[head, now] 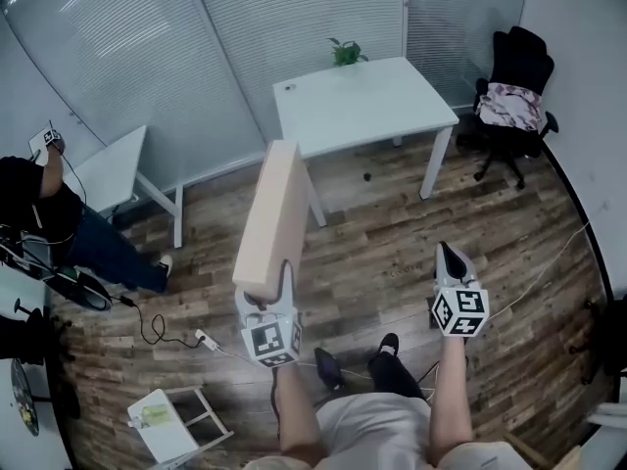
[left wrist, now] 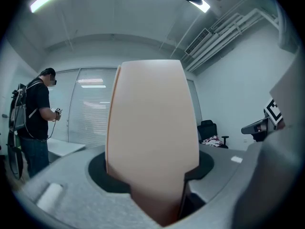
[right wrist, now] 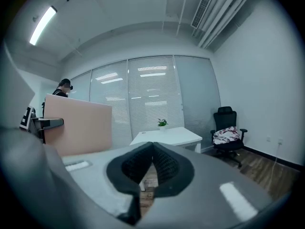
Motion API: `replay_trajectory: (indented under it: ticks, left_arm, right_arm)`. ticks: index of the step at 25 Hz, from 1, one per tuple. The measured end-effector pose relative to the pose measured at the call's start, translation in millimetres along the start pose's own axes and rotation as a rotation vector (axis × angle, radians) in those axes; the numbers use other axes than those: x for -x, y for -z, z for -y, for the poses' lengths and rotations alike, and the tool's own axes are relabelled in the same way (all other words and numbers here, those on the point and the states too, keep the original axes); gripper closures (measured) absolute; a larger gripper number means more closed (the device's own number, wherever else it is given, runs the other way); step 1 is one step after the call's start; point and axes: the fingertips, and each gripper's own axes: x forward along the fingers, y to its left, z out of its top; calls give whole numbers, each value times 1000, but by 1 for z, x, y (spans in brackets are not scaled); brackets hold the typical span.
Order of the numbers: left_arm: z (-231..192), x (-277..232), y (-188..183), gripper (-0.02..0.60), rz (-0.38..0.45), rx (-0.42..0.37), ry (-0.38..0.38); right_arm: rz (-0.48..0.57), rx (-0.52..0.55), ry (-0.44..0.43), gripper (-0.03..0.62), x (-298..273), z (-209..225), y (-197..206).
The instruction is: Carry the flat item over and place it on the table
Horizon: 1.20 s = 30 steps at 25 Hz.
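A flat pinkish-beige board (head: 271, 213) stands on edge in my left gripper (head: 266, 282), whose jaws are shut on its near end. In the left gripper view the board (left wrist: 152, 128) fills the middle, wedged between the dark pads of that gripper (left wrist: 153, 182). My right gripper (head: 451, 259) hangs to the right with nothing in it, its jaws meeting at the tips (right wrist: 152, 149). The white table (head: 362, 101) stands ahead across the wooden floor. From the right gripper view the board (right wrist: 78, 125) shows at the left and the table (right wrist: 167, 136) straight ahead.
A small potted plant (head: 345, 52) sits at the table's far edge. A black office chair (head: 514, 96) with a flowery cloth stands at the right. A person (head: 39, 213) stands at the left by a smaller white table (head: 113, 169). A power strip (head: 201, 339) and cable lie on the floor.
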Motion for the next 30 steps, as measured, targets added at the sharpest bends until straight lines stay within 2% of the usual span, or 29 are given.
replay_trajectory:
  ticks: [3,7,11,17,22,30]
  left_arm:
    - [11,-25,-5,295,10,1,-16]
    - [23,-54,-19,293,49,25,19]
    - [28,-78,-25,295,43,39,-36]
    - [48,-86,-22,295,-4,17,-83]
    - [50,-100,-37,295,3,-28,-97]
    - [64,-118,-43,295,40,-17,-109]
  right_arm:
    - [17,-29,-16,594,-25,28,-6]
    - [24,-60,-32,594,-53,63,-11]
    - [37,-55,-69,594,-80,85,-18]
    - [57,-140,-88,594,-99,114,-11]
    - [90,-143,-112,594,-111,118,-29]
    - [113,-102,-126,594,-123,130,-48]
